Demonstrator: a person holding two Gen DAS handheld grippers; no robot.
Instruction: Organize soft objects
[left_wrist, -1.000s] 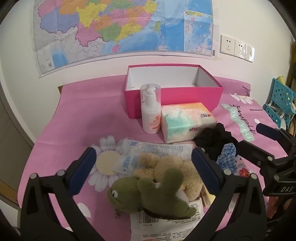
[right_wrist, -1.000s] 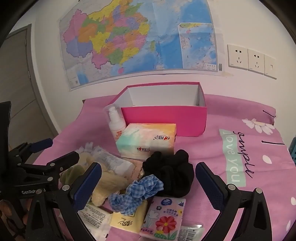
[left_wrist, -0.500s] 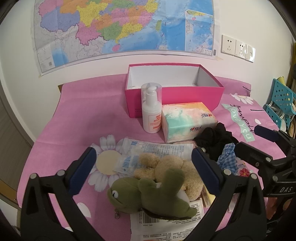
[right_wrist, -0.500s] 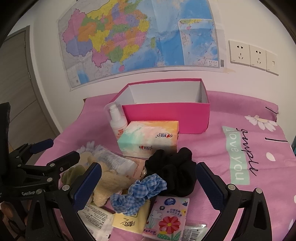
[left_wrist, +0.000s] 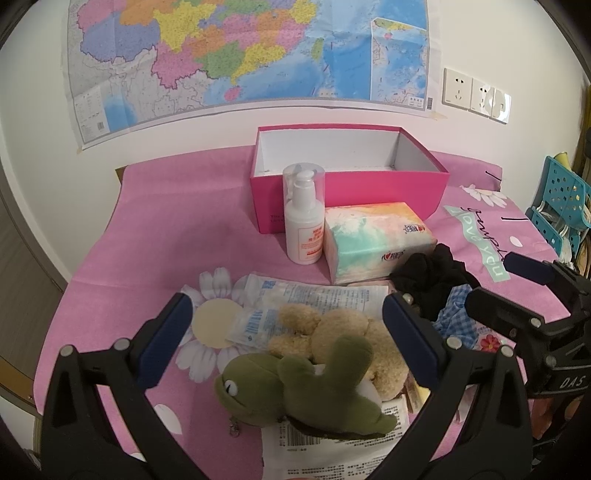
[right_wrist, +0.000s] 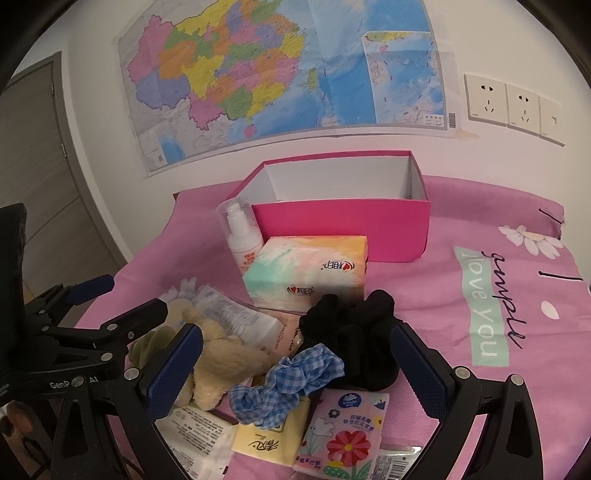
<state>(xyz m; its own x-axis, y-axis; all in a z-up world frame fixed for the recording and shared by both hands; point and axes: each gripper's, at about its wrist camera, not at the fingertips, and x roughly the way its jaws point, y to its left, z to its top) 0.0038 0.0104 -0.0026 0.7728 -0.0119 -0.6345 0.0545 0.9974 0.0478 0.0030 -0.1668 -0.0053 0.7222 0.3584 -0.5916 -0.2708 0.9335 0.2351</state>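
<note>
A green plush frog (left_wrist: 295, 387) lies on a tan teddy bear (left_wrist: 343, 332) on the pink cloth. My left gripper (left_wrist: 288, 332) is open, its jaws either side of the two toys and above them. A black scrunchie (right_wrist: 351, 339) and a blue checked scrunchie (right_wrist: 288, 384) lie to the right. My right gripper (right_wrist: 295, 365) is open around both scrunchies. The teddy bear (right_wrist: 221, 358) also shows in the right wrist view. An open pink box (left_wrist: 347, 173) stands empty at the back.
A white pump bottle (left_wrist: 303, 221) and a tissue pack (left_wrist: 373, 240) stand in front of the box. Flat sachets (left_wrist: 317, 295), a flowered tissue packet (right_wrist: 347, 435) and a yellow packet (right_wrist: 269, 439) lie among the toys. A teal basket (left_wrist: 561, 206) is at the right.
Both grippers have eased slightly forward and tilted a little. Both stay open. Nothing on the cloth has moved.
</note>
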